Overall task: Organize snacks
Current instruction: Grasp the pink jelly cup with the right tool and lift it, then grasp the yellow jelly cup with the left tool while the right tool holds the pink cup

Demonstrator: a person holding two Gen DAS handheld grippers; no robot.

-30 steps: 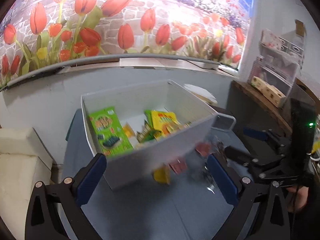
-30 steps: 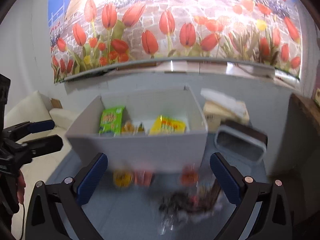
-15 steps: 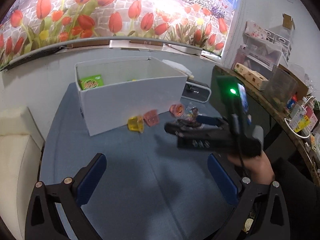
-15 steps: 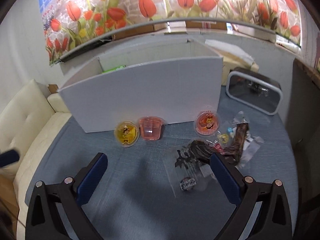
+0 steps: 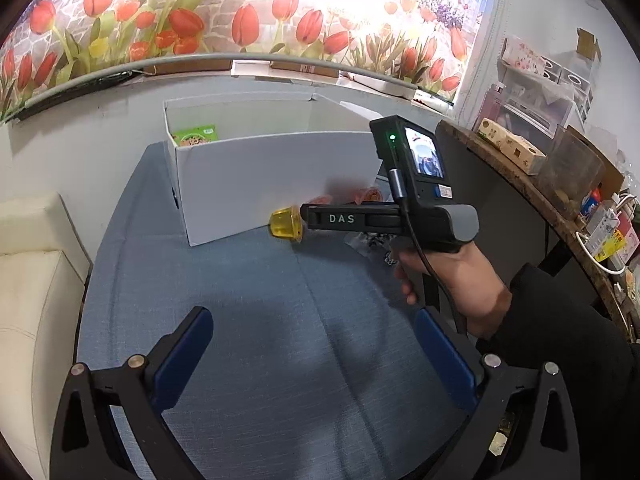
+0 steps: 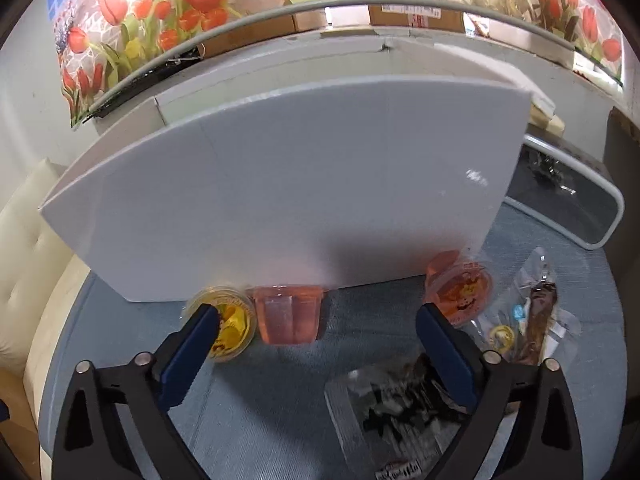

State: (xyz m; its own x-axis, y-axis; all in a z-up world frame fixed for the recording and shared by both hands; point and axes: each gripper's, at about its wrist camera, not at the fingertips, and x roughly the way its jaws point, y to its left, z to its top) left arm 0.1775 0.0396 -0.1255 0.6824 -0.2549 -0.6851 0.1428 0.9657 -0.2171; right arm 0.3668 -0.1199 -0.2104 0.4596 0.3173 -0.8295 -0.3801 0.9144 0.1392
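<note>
A white box [image 5: 276, 176] stands on the blue table [image 5: 280, 360]; a green snack pack [image 5: 196, 136] shows inside it. In the right wrist view three jelly cups lie along the box's front wall [image 6: 280, 184]: a yellow one [image 6: 228, 324], an orange one on its side [image 6: 290, 314] and an orange one with a printed lid [image 6: 460, 284]. My right gripper [image 6: 316, 328] is open, low over the table, with the middle orange cup between its fingers but not touched. Clear snack bags [image 6: 400, 408] lie to the right. My left gripper [image 5: 314, 332] is open and empty, well back from the box.
A grey-rimmed tray [image 6: 576, 204] sits right of the box. A cream sofa [image 5: 28, 280] lies left of the table. A dark wooden shelf [image 5: 520, 184] with boxes and jars runs along the right. The tulip mural wall [image 5: 240, 12] is behind.
My right gripper has dropped low and moved in close to the jelly cups at the box front. My left gripper has pulled back and lowered; the right hand now crosses its view.
</note>
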